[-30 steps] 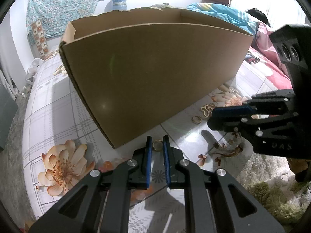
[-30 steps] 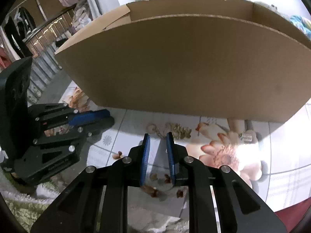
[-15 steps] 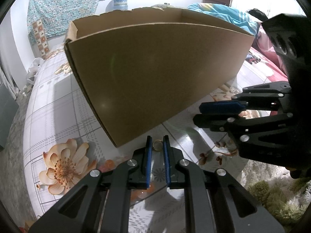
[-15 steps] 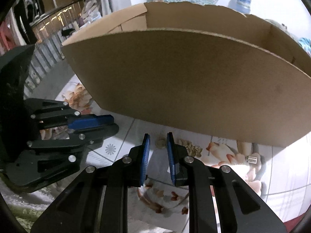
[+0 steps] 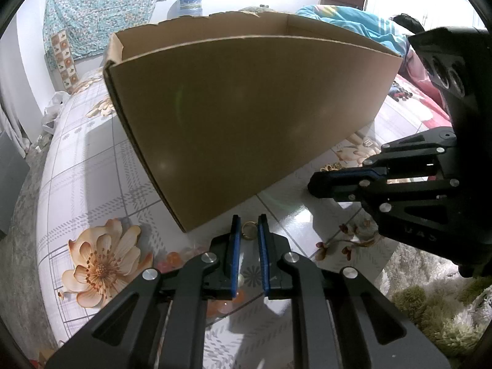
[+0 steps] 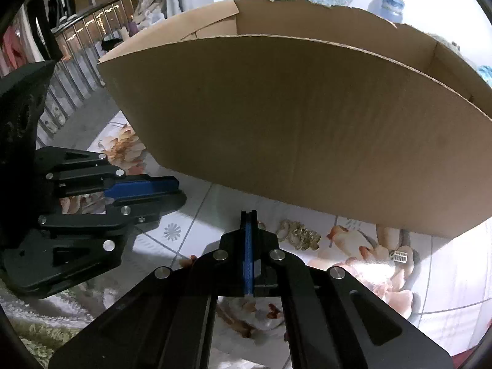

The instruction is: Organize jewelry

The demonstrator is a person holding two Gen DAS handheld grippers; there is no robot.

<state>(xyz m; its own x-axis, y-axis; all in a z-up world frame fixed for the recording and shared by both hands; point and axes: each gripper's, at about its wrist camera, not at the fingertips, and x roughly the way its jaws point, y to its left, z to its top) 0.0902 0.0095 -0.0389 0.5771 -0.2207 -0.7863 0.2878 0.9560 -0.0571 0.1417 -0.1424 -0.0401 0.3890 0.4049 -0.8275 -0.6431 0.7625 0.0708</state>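
Gripping a small gold ring (image 5: 248,230) between its blue pads, the left gripper (image 5: 248,230) points down at the glossy floral tablecloth (image 5: 92,166). The right gripper (image 6: 248,215) has just been closing; its jaws now meet pad to pad, and whether any piece is caught at the tips cannot be told. Just beyond its tips lies an ornate gold piece (image 6: 299,235), and further right a small silver clasp (image 6: 399,256). Behind both stands a plain corrugated cardboard box (image 5: 246,117), open-topped with a ragged rear edge. Beyond it, patterned teal fabric (image 5: 101,6) hangs on a white wall.
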